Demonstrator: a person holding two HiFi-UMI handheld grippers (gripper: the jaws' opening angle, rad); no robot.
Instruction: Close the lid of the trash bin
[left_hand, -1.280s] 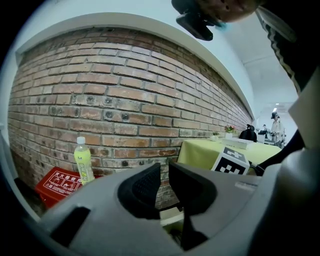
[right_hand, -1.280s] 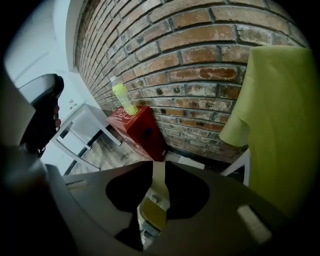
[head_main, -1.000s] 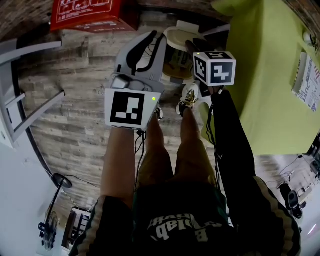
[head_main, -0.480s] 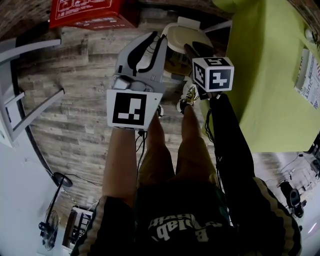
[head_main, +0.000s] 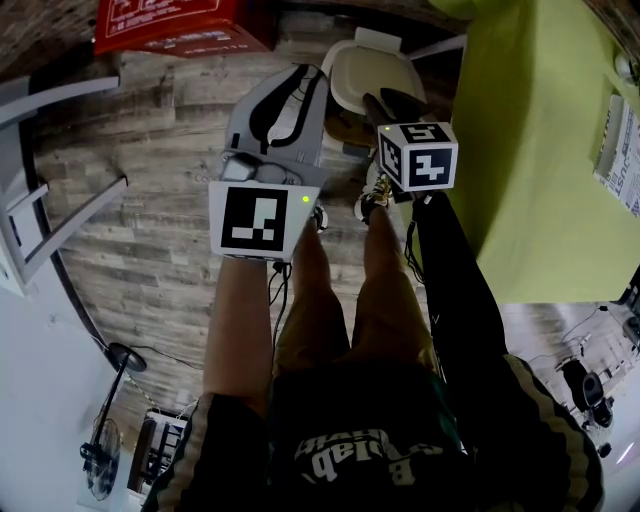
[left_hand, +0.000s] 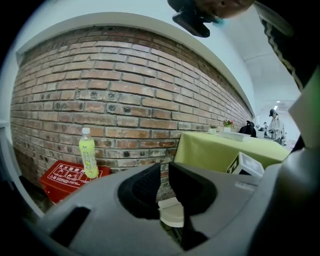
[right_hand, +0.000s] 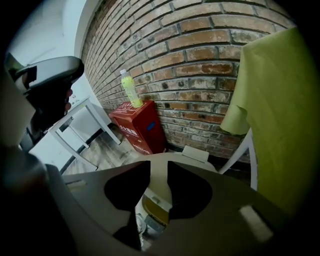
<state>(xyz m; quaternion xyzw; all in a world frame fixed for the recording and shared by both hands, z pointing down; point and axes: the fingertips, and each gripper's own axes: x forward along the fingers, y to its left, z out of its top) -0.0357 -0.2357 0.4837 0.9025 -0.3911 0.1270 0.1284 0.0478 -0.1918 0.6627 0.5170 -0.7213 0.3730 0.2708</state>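
Note:
The trash bin stands on the floor by the brick wall, and its cream lid (head_main: 360, 70) shows as a broad oval over the opening. My right gripper (head_main: 383, 100) points steeply down at the lid's near edge. In the right gripper view its jaws (right_hand: 158, 172) have just been opening. They stand apart with the lid (right_hand: 158, 187) showing in the gap, and below it a yellowish bag (right_hand: 154, 210) inside the bin. The pads do not press on the lid. My left gripper (head_main: 308, 72) hovers beside the bin. Its jaws (left_hand: 164, 172) are a narrow slit apart and hold nothing, with the lid (left_hand: 172, 214) beyond them.
A red box (head_main: 170, 25) with a green bottle (left_hand: 87, 152) on it stands left of the bin. A table with a lime cloth (head_main: 540, 150) fills the right side. A white frame (head_main: 50, 180) is at the left. The person's legs and a shoe (head_main: 375, 195) are just before the bin.
The right gripper has sunk a little towards the bin, so its cube looks smaller. The lid now shows broader and flatter. The left gripper has barely moved.

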